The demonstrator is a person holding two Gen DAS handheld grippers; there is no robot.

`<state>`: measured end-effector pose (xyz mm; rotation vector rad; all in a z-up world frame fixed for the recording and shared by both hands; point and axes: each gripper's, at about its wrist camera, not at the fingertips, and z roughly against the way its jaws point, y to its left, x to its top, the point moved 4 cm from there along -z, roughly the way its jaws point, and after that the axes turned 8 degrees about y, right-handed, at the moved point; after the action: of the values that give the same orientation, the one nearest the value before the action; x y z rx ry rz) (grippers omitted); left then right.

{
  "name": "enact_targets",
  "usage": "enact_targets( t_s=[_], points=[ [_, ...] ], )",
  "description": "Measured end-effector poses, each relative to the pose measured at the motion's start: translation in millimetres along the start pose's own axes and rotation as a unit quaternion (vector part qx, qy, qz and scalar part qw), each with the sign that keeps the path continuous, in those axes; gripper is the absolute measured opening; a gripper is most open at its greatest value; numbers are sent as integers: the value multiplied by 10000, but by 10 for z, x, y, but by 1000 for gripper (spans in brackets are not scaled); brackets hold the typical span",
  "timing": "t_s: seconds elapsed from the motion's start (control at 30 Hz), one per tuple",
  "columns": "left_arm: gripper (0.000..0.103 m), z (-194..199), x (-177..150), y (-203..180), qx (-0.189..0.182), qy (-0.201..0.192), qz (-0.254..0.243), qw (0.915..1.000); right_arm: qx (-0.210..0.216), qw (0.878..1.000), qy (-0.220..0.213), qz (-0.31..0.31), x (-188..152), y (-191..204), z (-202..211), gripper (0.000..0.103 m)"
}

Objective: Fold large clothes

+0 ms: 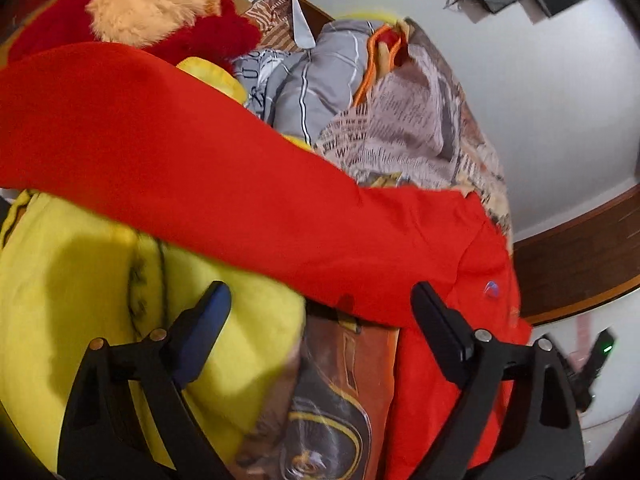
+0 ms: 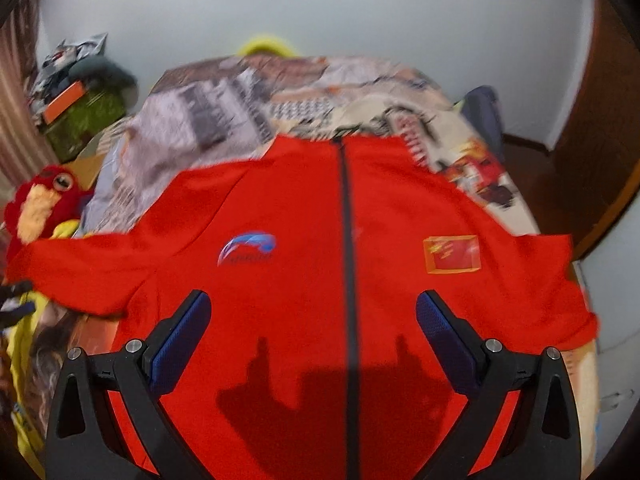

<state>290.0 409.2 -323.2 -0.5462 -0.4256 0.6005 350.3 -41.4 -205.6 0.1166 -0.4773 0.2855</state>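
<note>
While spread front-up across the patterned bed cover (image 2: 248,92), red jacket (image 2: 320,240) with dark zip (image 2: 346,240) closed down the middle and both chest badges showing: a flat start, presumably so that folds come out even. One sleeve (image 1: 180,152) stretched out sideways toward the red plush toy (image 2: 40,204), crossing over something soft and yellow (image 1: 80,280) at the bed's edge; likely the first part to bring in over the body. Left gripper (image 1: 320,316) tilted down at that sleeve's lower edge, fingers apart, nothing between them, cloth not yet pinched. Right gripper (image 2: 312,316) poised above the lower chest, straddling the zip line, fingers likewise wide apart and empty, shadow thrown on the fabric below, so hovering rather than pressing, by the look of it. Both views blurred. Grey bedding (image 1: 312,80) bundled near the wall, well clear of the jacket. Folding itself not yet begun, judging from the fully open garment.
</note>
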Motion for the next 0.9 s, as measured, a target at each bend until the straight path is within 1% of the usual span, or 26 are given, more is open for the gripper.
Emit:
enact_targets(
  t_s=[0.07, 0.13, 0.17, 0.2, 0.23, 0.37, 0.47, 0.5, 0.53, 0.57, 0.6, 0.63, 0.77, 0.87, 0.9],
  points=[
    [91, 12, 90, 112, -185, -35, 172, 9997, -6, 10000, 34, 24, -62, 12, -35, 101],
    [83, 8, 180, 205, -167, -114, 295, 9994, -1, 10000, 95, 15, -112, 8, -64, 101],
    [80, 11, 216, 232, -66, -178, 310, 9993, 8, 9999, 114, 11, -89, 6, -96, 101],
    [74, 17, 269, 261, 111, -273, 313, 9991, 20, 9999, 156, -1, -93, -5, -113, 101],
    [71, 18, 322, 278, 276, -348, 304, 9985, 49, 9998, 192, -21, -88, -20, -127, 101],
    [69, 23, 468, 316, 624, -699, 396, 9948, 135, 9996, 214, -148, -1, -64, -180, 101],
    [59, 11, 545, 268, 1225, -868, 268, 9883, 206, 9990, 290, -256, 29, -89, -184, 101],
    [50, 9, 563, 235, 1505, -922, 189, 9841, 243, 9988, 306, -282, 32, -100, -169, 101],
    [38, 8, 586, 205, 1769, -979, 107, 9793, 273, 9988, 302, -286, 34, -108, -144, 101],
    [31, 17, 590, 154, 2052, -1044, -22, 9731, 283, 9989, 276, -268, 32, -109, -117, 101],
    [18, 22, 600, 129, 2159, -1055, -84, 9707, 280, 9990, 251, -247, 34, -113, -90, 101],
    [9, 42, 592, 77, 2180, -1063, -154, 9700, 266, 9992, 206, -205, 33, -121, -32, 101],
    [5, 218, 548, -231, 1902, -1303, -319, 9725, 272, 9996, -14, -2, 34, -141, 189, 101],
    [3, 346, 537, -614, 1585, -1386, -511, 9762, 137, 9995, -214, 191, 47, -182, 345, 101],
    [3, 396, 532, -778, 1429, -1408, -577, 9780, 101, 9993, -286, 236, 46, -202, 392, 101]
  ],
)
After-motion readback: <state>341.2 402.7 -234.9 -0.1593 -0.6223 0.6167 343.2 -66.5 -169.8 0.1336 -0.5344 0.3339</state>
